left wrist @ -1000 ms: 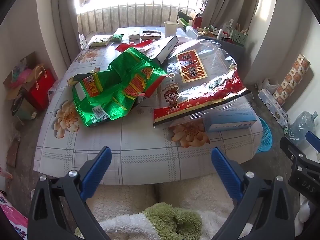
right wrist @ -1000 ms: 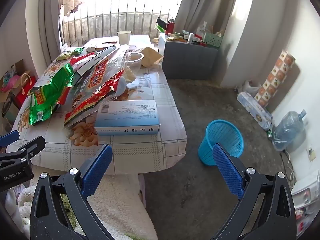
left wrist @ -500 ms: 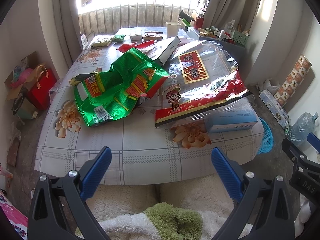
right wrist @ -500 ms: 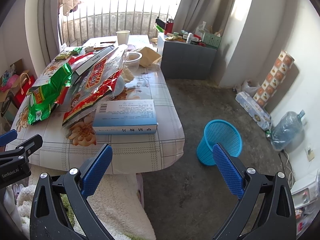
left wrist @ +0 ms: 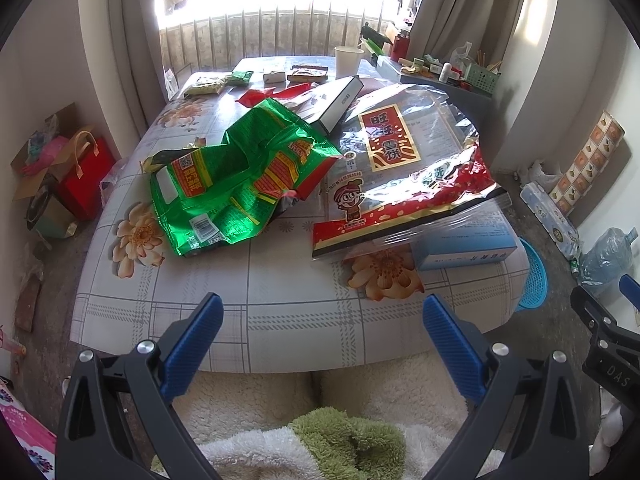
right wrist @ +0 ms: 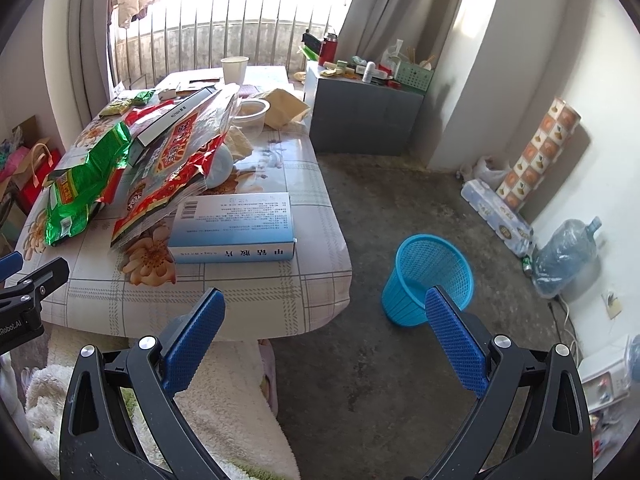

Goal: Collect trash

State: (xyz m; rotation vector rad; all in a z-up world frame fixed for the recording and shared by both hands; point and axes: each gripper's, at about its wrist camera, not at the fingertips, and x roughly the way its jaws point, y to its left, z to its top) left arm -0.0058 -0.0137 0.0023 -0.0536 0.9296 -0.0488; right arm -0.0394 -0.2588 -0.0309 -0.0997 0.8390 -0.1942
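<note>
A crumpled green snack bag lies on the flowered table, left of a big red and clear snack bag. A light blue box rests at the table's near right corner, partly under that bag. On the floor to the right of the table stands a blue mesh bin. My left gripper hangs open before the table's front edge, holding nothing. My right gripper is open too, over the table corner and floor.
Farther back on the table are a long white box, a paper cup, a plastic bowl and small packets. A grey cabinet stands behind the table. A water jug and wrapped rolls line the right wall. Fleece-covered legs are below.
Both views have shifted slightly: the table and the bin sit a little farther off than a second ago. Both grippers have stayed open and nothing on the table has moved.
</note>
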